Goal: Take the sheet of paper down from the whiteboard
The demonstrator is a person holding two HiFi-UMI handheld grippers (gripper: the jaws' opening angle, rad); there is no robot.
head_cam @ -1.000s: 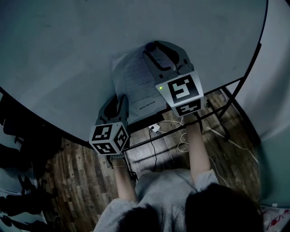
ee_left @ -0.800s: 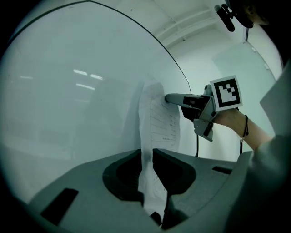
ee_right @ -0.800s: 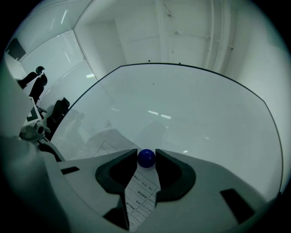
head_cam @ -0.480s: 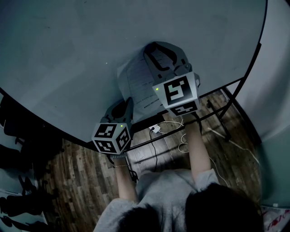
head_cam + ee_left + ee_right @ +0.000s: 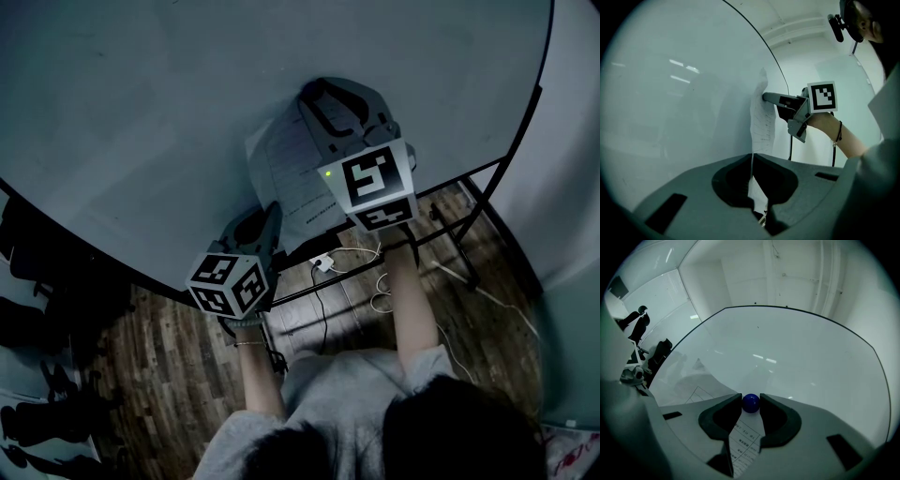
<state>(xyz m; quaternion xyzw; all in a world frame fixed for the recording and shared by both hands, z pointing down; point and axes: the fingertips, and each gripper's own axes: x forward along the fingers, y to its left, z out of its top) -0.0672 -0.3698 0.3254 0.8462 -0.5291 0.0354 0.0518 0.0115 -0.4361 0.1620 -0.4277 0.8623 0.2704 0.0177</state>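
Grey right tongs [image 5: 750, 405]: closed on the blue magnet [image 5: 751, 402], both tips pressing its sides. The jaws have just been closing in on it, and they stand wide only because the ball is wide.
Why there: we judge that the magnet is what pins the sheet, so it has to come off first.
Left tongs [image 5: 752, 157]: shut flat on the near edge of the sheet of paper [image 5: 286, 178], which runs out between the tips.
Why there: we read this as the catching hold, so the sheet does not drop once the magnet goes.
Sheet: still up on the whiteboard [image 5: 159, 103]. Its far end is under the magnet, and its near end is drawn off the surface and bows toward us.
Since a second ago: the left tongs have eased back toward us and taken the near edge with them. The sheet lay flatter on the board then; now it lifts and skews to the right. The right tongs sit at the same spot.
Beyond: a wooden floor [image 5: 169, 375] lies near us under the board, with a white plug [image 5: 322, 263] and its cable.
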